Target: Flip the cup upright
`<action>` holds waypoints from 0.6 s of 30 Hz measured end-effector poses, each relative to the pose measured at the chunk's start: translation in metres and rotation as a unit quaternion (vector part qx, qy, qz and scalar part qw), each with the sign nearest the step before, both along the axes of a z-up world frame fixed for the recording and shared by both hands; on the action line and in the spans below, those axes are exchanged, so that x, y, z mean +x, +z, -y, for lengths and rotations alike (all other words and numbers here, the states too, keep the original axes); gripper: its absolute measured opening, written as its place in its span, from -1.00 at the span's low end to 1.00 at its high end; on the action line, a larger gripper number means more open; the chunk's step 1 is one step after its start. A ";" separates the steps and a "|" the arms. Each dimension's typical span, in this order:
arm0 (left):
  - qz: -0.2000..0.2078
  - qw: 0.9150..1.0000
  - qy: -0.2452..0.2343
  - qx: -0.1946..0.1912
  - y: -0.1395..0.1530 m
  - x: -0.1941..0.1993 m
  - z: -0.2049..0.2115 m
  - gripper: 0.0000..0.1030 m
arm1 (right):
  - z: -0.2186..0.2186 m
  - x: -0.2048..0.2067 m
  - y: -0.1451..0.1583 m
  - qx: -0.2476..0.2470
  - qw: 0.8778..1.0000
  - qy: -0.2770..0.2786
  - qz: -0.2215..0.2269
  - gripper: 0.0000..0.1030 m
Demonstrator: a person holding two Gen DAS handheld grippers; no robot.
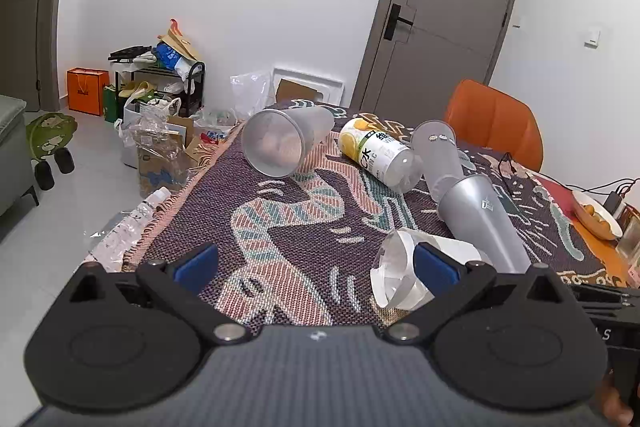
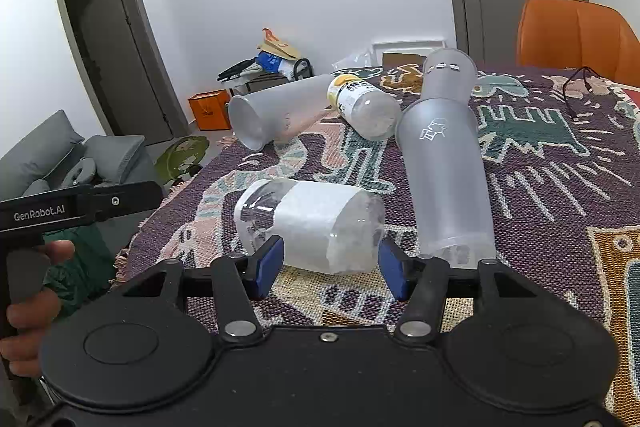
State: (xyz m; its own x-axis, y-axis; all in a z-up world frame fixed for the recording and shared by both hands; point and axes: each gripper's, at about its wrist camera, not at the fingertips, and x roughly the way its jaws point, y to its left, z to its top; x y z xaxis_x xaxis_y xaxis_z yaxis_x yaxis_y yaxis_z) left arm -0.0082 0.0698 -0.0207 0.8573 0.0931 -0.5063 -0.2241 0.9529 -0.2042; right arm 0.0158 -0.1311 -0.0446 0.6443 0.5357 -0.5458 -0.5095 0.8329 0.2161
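Several plastic cups lie on their sides on a patterned tablecloth point(image 2: 560, 167). A clear cup with a white label point(image 2: 312, 223) lies nearest; its closed end sits between the blue pads of my open right gripper point(image 2: 330, 269), with small gaps on both sides. It also shows in the left wrist view point(image 1: 404, 267), beside the right finger of my open, empty left gripper point(image 1: 316, 261). Two frosted cups nested end to end point(image 2: 444, 155) lie to its right. A frosted cup point(image 2: 280, 115) and a yellow-labelled cup point(image 2: 360, 103) lie farther back.
An orange chair point(image 2: 572, 31) stands behind the table by a grey door point(image 1: 448, 7). A black cable point(image 2: 580, 83) and a bowl of fruit point(image 1: 596, 217) sit at the right. Bags, boxes and a shelf point(image 1: 160, 79) clutter the floor left of the table edge.
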 end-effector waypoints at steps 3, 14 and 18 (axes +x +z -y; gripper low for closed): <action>-0.004 1.000 -0.001 0.010 -0.001 0.001 0.002 0.99 | 0.001 -0.001 0.000 -0.010 1.000 -0.016 0.013 0.76; -0.023 0.999 -0.006 0.049 -0.007 0.020 0.012 0.99 | 0.030 0.013 0.002 -0.002 0.997 -0.071 0.039 1.00; -0.028 0.998 -0.003 0.051 -0.011 0.030 0.010 0.99 | 0.043 0.022 -0.005 -0.001 0.995 -0.094 0.034 1.00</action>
State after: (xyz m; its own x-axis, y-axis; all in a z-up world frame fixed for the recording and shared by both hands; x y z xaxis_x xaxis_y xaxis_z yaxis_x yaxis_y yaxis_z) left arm 0.0222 0.0595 -0.0317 0.8287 0.1424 -0.5413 -0.2272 0.9694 -0.0927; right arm 0.0376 -0.1743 -0.0492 0.7679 0.4010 -0.4996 -0.3580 0.9153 0.1844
